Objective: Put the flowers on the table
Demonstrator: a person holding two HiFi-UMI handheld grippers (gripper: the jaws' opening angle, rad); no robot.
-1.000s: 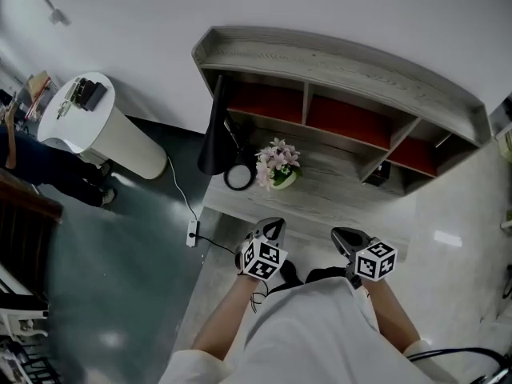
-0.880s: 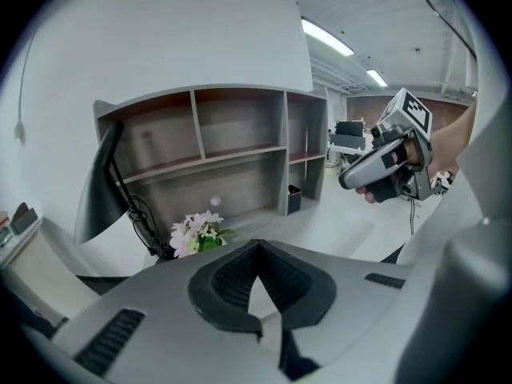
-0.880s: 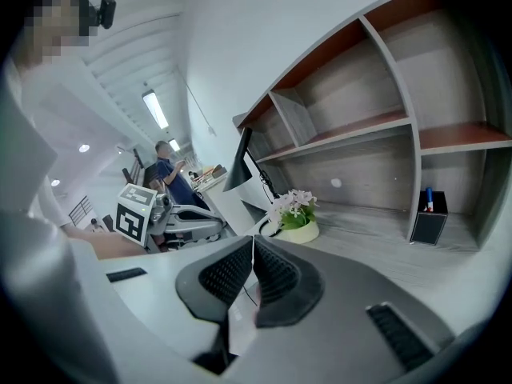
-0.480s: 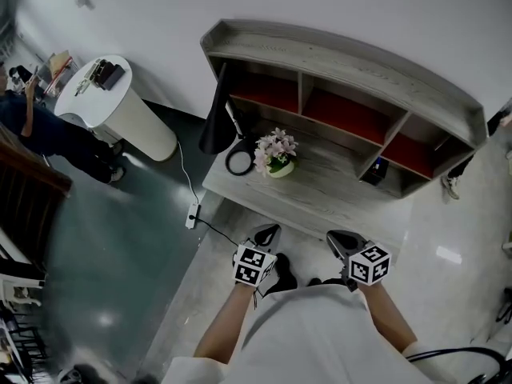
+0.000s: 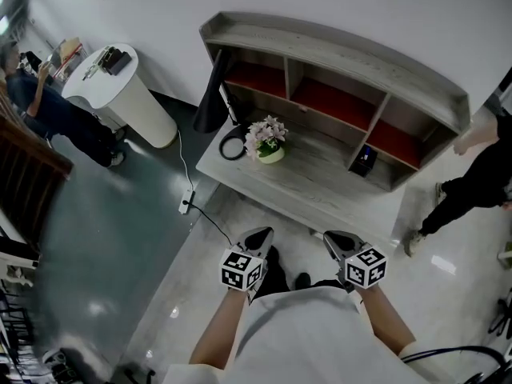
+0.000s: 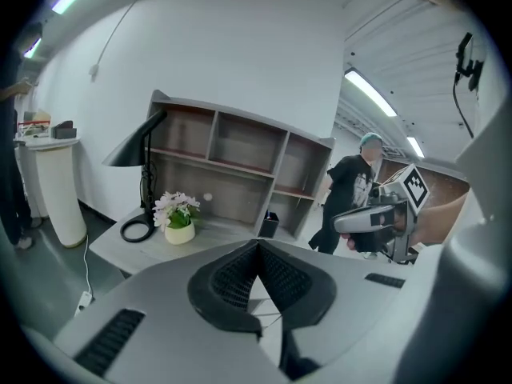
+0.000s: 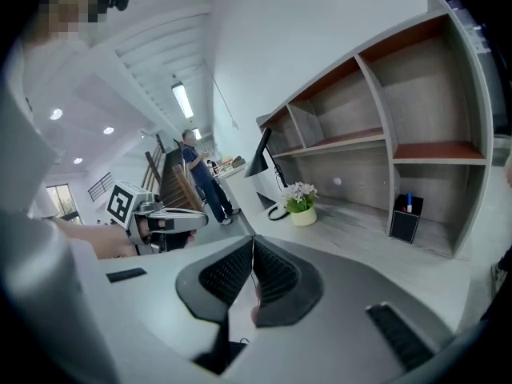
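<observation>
Your left tool (image 5: 260,234) and right tool (image 5: 334,239) sit side by side low in the head view, each with its jaws pressed together on nothing. The pink-and-white flowers in a pale round pot (image 5: 265,139) stand on the grey wood-grain counter (image 5: 320,184), upper centre, just beside the black lamp's ring base (image 5: 233,147).

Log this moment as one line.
left gripper: shut, empty | right gripper: shut, empty | flowers: upright on desk, beside lamp, untouched
</observation>
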